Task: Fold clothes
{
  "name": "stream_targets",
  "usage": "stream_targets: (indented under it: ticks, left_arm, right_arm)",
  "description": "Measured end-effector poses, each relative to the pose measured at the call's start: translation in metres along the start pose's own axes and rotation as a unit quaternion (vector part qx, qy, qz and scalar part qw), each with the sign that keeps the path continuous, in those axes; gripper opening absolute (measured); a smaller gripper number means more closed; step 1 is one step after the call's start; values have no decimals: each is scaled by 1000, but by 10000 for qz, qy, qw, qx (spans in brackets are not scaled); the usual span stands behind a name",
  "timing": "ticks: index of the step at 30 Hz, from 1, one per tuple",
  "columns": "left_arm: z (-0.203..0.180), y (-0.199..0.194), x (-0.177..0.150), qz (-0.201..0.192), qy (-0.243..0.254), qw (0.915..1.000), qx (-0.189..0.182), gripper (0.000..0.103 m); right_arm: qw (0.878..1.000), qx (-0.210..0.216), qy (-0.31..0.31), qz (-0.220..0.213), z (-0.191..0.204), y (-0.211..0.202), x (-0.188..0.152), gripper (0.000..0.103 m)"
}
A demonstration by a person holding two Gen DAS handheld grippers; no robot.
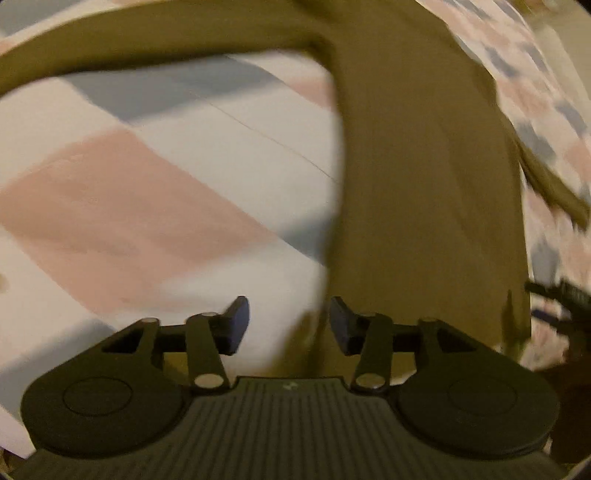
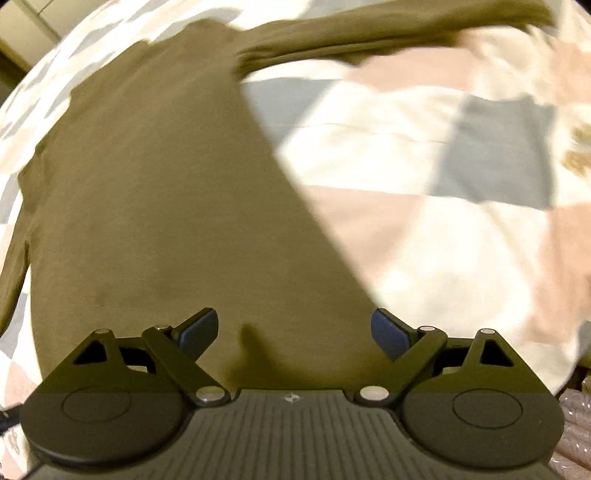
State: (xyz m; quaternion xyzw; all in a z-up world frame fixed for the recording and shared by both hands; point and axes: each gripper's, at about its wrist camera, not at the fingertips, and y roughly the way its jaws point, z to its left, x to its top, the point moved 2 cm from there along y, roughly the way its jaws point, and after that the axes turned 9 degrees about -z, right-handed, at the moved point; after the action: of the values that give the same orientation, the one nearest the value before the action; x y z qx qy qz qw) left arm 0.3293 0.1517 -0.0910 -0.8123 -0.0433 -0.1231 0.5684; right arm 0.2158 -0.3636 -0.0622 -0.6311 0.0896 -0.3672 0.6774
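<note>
1. The olive shirt [image 1: 424, 177] is smeared by motion — no seams or weave can be read.
2. Its long sleeve [image 2: 388, 29] runs out past the top edge.
3. A dark object [image 1: 565, 295] at the right rim is cut off — unidentifiable.
4. The checked bedcover [image 2: 406, 147] blurs toward the edges.

Dim warm light, heavy motion blur, fisheye-warped edges.

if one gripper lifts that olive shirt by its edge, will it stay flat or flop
The olive long-sleeved shirt lies limp and flat on the checked bedspread, so it would probably droop and fold under itself. Its long sleeve trails sideways and would likely drag. It looks thin, so probably light.
</note>
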Motion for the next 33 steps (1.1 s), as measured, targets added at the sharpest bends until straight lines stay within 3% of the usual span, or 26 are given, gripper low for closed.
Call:
stream_targets:
  ticks: [2,5,7,11,12,14,15,16,18,24,29,33]
  left_arm:
    - [-14,8,-16,-5,60,9999,141,62]
    - [-22,14,-32,-128,-148,9993,309,64]
    - [-24,20,-38,-217,-344,9986,324,70]
    - [-36,35,-45,-199,-521,9972,489,70]
    - [-40,36,-43,-203,-504,9968,588,65]
    - [-44,37,-41,-219,-534,9959,690,30]
    - [-45,34,-42,-214,-624,9960,607,2]
    - [-45,31,-43,-225,-695,9958,551,1]
    - [-50,18,-48,-389,-614,9958,564,1]
    - [-47,-34,-69,-959,-840,9917,184,1]
    - [-40,4,-94,-445,-878,9919,805,5]
    - [-49,0,-94,-541,-950,9875,1136,12]
  right_arm:
    - [10000,23,57,-4,-15,-3,-12,92]
    - [9997,216,99,62,-40,0,-22,92]
    - [9987,475,165,91,-48,4,-20,92]
    - [9953,902,291,211,-35,26,-11,91]
    - [9945,966,314,270,-35,31,-13,89]
    - [9932,1078,219,395,-34,37,-19,82]
    - [9923,1147,104,459,-32,40,-21,63]
    - [9910,1228,-39,531,-28,42,-23,37]
    - [9878,1388,-278,655,-22,37,-22,3]
    - [9856,1434,-480,752,-27,18,-22,2]
    - [9866,1313,-578,782,-37,6,-27,2]
    - [9887,924,-921,745,-27,18,-42,6]
